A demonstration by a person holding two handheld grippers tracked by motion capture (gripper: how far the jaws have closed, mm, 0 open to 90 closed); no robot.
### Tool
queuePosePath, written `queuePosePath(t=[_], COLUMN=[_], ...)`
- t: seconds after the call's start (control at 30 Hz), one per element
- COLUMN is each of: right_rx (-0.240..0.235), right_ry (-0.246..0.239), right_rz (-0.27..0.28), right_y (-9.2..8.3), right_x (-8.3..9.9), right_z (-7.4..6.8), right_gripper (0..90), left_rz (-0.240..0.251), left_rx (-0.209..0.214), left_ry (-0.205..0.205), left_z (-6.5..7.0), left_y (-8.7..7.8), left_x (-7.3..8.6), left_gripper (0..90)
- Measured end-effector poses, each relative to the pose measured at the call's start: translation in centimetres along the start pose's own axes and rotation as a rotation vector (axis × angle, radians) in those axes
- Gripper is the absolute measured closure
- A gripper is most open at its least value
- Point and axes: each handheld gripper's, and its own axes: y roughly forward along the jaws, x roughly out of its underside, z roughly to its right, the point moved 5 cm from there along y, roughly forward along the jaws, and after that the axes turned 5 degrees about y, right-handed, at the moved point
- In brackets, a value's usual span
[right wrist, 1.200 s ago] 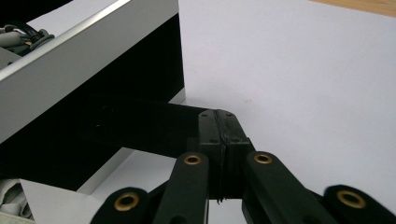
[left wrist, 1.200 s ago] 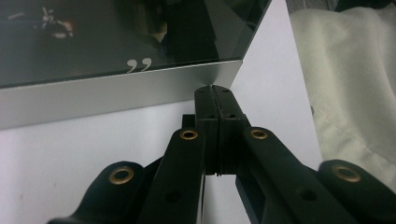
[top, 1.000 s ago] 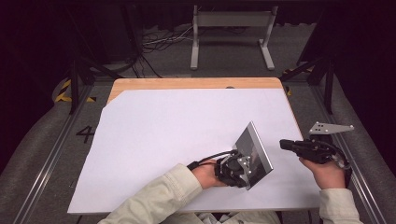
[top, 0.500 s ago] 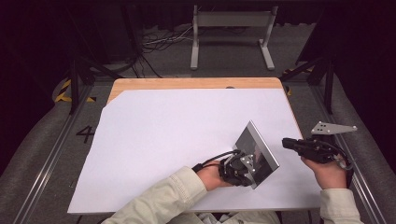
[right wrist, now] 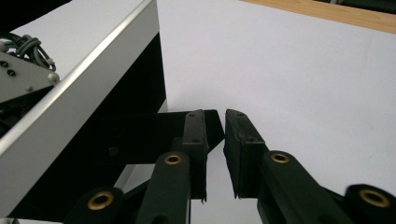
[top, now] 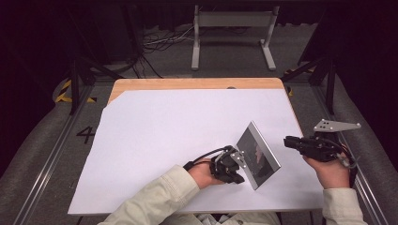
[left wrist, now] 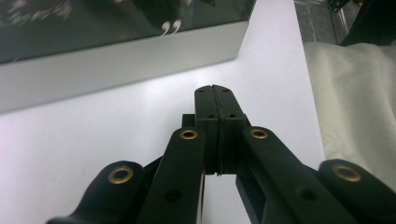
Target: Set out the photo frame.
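1. High view: a framed panel (top: 257, 154) with a silver rim and dark glassy face stands tilted on the white sheet (top: 178, 136) covering the tabletop (top: 187, 84), in the near right part of the sheet.
2. Just left of the panel, the left gripper (top: 233, 174) lies low on the sheet, at the panel's near left edge; whether it touches the panel cannot be told from above.
3. Left gripper view: its fingers (left wrist: 207, 109) are pressed together with nothing between them, and the panel's silver rim (left wrist: 116, 70) lies just beyond their tips, apart from them.
4. To the right of the panel, the right gripper (top: 290, 142) points left toward it, a little apart.
5. Right gripper view: its fingers (right wrist: 243, 140) stand slightly apart and have just been opening, nothing between them; the panel's rim (right wrist: 84, 88) rises close on the left.
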Motion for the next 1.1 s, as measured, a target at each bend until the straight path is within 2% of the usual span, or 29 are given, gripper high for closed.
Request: queuePosePath(t=[0.1,0.27,0.43,0.5,0.7,0.9,1.1], right_rx=[-0.009,-0.028,-0.048,-0.050,-0.054,-0.054,-0.062], right_ry=[-0.002,0.029,0.058,0.057,0.041,0.032,0.025], right_rz=[-0.010,-0.021,-0.029,-0.031,-0.039,-0.039,-0.043], right_y=[-0.1,-0.3,-0.7,-0.7,-0.8,-0.9,-1.1], right_x=[-0.3,-0.9,-1.5,-1.6,-2.0,-2.3,-2.6], right_z=[-0.3,-0.6,-1.3,-1.5,-2.3,-3.0,-4.0], right_gripper=[77.9,75.4,73.7,73.2,70.0,68.3,66.1], left_rz=[0.007,0.014,0.029,0.031,0.056,0.073,0.057], left_rx=[-0.015,-0.045,-0.083,-0.092,-0.127,-0.149,-0.192], left_ry=[-0.019,-0.051,-0.093,-0.093,-0.146,-0.168,-0.193], left_z=[-0.3,-0.7,-1.3,-1.5,-2.1,-2.5,-3.2], left_y=[-0.9,-2.3,-4.3,-4.7,-6.6,-7.7,-8.9], left_x=[0.8,2.0,3.9,4.2,6.3,7.1,8.6], left_gripper=[89.9,89.9,89.8,89.7,88.8,88.0,85.6])
